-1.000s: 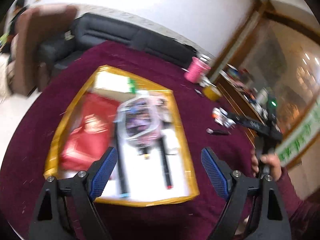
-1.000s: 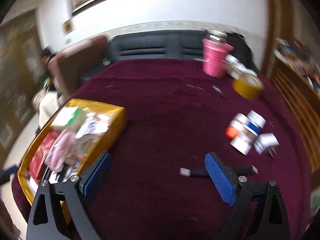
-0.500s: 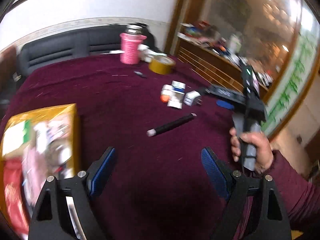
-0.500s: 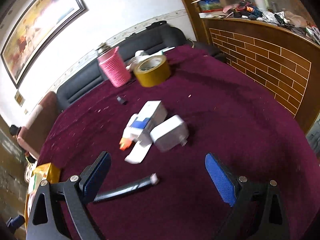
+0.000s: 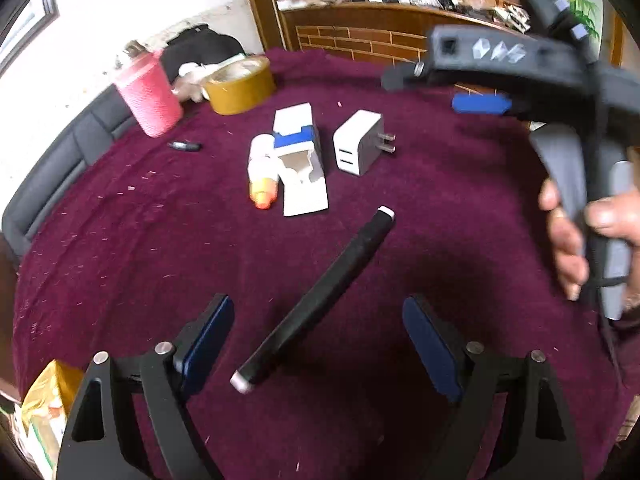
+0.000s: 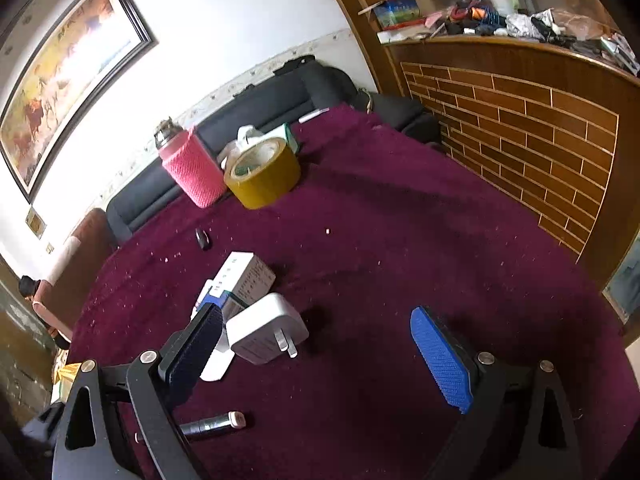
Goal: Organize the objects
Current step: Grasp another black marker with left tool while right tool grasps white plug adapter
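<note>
A long black marker lies on the maroon tablecloth, its near end between the fingers of my open, empty left gripper; its tip also shows in the right wrist view. A white charger plug, an open white-and-blue box and a white tube with an orange cap lie beyond it. My right gripper is open and empty, just above and near the charger plug and the box. The right gripper's body also shows in the left wrist view.
A pink knitted bottle, a yellow tape roll and a small black object stand at the far side of the table. A yellow box sits at the left edge. A brick-patterned wooden counter is on the right.
Both grippers have swung right, away from the yellow box. The left one has closed in on the marker; the right one has come down close over the charger plug.
</note>
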`<state>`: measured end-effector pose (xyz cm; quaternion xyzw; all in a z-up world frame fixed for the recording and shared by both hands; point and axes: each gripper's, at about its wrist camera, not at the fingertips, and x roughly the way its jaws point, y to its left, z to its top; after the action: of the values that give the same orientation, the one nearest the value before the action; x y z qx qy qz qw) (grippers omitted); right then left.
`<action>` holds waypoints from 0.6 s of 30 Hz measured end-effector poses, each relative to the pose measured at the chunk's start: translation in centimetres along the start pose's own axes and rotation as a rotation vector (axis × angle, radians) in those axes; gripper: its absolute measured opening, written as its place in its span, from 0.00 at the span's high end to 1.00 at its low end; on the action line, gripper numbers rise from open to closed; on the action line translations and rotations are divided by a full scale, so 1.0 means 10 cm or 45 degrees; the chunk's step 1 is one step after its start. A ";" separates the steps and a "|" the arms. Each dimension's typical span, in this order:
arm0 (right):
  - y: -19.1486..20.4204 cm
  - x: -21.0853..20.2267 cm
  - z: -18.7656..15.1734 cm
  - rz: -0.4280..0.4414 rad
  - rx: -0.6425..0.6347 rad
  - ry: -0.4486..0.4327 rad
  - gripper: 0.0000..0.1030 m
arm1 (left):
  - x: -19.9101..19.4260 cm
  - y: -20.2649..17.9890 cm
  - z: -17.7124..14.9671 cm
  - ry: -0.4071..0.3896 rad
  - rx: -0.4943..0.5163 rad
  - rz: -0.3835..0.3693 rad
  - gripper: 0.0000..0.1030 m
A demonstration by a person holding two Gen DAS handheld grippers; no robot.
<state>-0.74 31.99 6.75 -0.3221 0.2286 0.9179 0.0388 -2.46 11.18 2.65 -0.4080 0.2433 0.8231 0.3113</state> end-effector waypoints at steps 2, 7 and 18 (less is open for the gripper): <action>0.01 0.01 0.01 0.005 -0.002 0.004 0.05 | 0.15 0.01 0.03 0.035 0.014 -0.021 0.36; -0.04 0.04 0.02 0.000 0.016 0.016 0.05 | 0.22 0.01 0.08 0.049 -0.035 -0.112 0.72; 0.01 0.23 -0.06 -0.008 -0.054 0.091 0.05 | -0.27 0.11 -0.38 -0.004 -0.271 -0.160 0.86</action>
<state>-2.23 31.41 4.98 -0.3563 0.2094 0.9102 0.0267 0.02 7.05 2.96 -0.4520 0.1280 0.8237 0.3175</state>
